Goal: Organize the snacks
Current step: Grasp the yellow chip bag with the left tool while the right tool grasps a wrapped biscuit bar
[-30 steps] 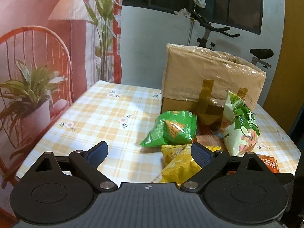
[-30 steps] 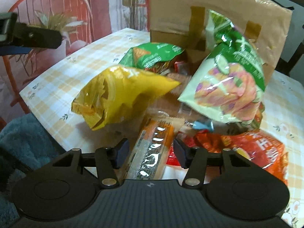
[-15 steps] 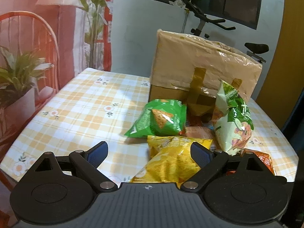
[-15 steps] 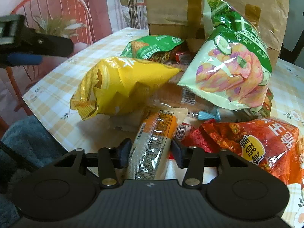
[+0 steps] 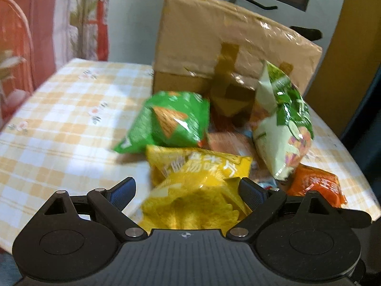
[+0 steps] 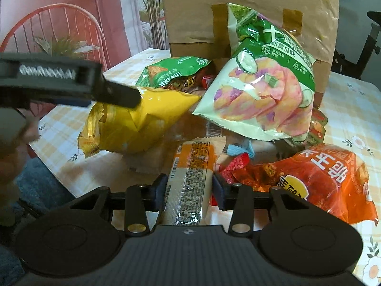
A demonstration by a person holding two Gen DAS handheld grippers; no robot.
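**Closing in on the snack pile with both grippers**

Picking is the step in hand, by my reading: each gripper is lined up on a packet and nothing looks sorted yet. The right gripper (image 6: 189, 191) stands narrow around the orange bar (image 6: 190, 178), its pads just beside or touching the wrapper; whether they press I cannot tell. The left gripper (image 5: 187, 188) is wide, straddling the yellow bag (image 5: 197, 190) without gripping it. The pile lies on the checked tablecloth (image 5: 59, 124) in front of the taped box (image 5: 226, 47), which seems the likely place for the snacks.

Next, the right likely needs a firm squeeze and a straight lift; the left must close on a fold of the bag, not its puffed middle.

The bar is long, flat and stiff-looking in glossy film. The yellow bag is crinkly foil, air-filled, with a crimped end. A green bag (image 5: 171, 121) and a pale bag (image 6: 262, 90) are equally slick and pillowy; the pale one leans upright against the box. The red bag (image 6: 314, 181) lies flat, with small sweets (image 6: 238, 149) loose beside it.
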